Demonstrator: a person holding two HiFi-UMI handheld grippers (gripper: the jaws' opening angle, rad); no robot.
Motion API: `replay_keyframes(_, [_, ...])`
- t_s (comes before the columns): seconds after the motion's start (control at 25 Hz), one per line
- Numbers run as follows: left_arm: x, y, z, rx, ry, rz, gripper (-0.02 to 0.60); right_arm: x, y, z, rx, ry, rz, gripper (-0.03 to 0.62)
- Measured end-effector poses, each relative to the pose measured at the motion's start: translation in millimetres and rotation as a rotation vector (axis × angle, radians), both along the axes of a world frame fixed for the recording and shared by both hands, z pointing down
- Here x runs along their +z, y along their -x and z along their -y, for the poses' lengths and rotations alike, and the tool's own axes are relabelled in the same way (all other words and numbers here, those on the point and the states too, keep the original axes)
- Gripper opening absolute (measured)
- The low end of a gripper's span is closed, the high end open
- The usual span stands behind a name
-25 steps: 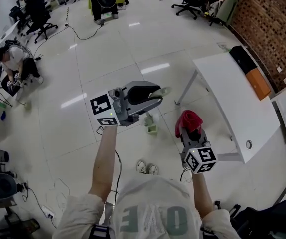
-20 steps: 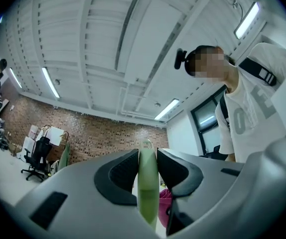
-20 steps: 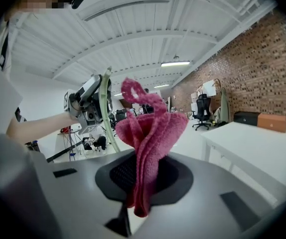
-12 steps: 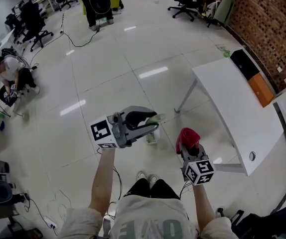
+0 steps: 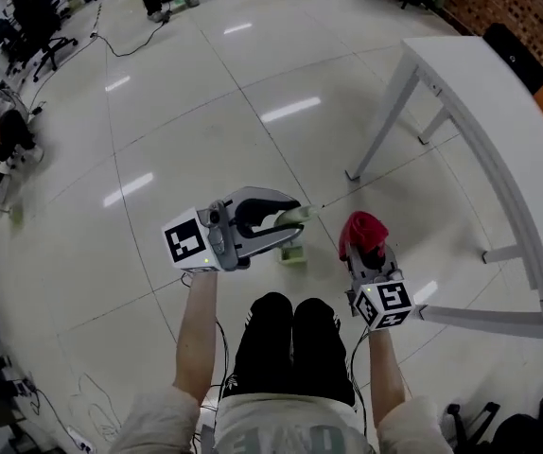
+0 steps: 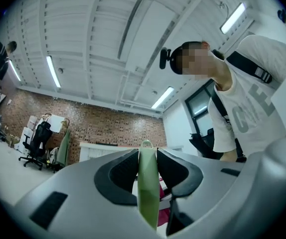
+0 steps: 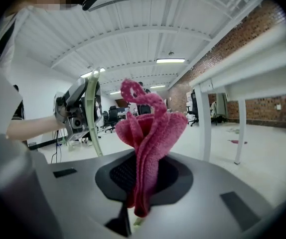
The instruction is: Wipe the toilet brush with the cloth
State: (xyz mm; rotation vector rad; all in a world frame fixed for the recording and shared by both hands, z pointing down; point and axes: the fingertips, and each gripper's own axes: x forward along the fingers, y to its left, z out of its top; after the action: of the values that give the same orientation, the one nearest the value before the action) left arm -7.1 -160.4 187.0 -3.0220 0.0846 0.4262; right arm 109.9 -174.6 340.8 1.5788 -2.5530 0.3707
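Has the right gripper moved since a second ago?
Yes. The right gripper has dropped toward the floor as the person crouched. It is now below the top of the table, near its legs.

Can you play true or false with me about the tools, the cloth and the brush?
1. The right tool holds a red cloth. True.
2. The left tool is empty. False: it is shut on the green brush, gripping its handle.
3. The cloth is rubbing the brush right now. False: in the head view there is a gap between them, so they are apart.
4. A white table stands off to the right. True.
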Motion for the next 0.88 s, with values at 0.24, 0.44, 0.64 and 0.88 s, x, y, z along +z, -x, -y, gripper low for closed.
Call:
replay_keyframes(0.24, [165.7,-6.9,19.9,0.013,-0.038,-0.015,0.124,127.4,3.3,44.5,0.052,-0.122,0.056,0.032])
replay_keyframes(0.44, [222.2,-12.4,29.7,0.000,0.040,-0.020,0.124,173.9,4.4,52.5,0.039,-0.072,0.024,0.031])
replay_keyframes(0.64, [249.8,-14.7,33.3,-0.014,0.074,-0.033,0.124,206.9,1.2,44.2,0.018,-0.025,0.027,0.032])
replay_keyframes(0.88, [290.8,-12.7,39.9,-0.048,0.149,-0.048,0.124,236.7,-3.7,27.0,0.020,0.022,0.038,0.031])
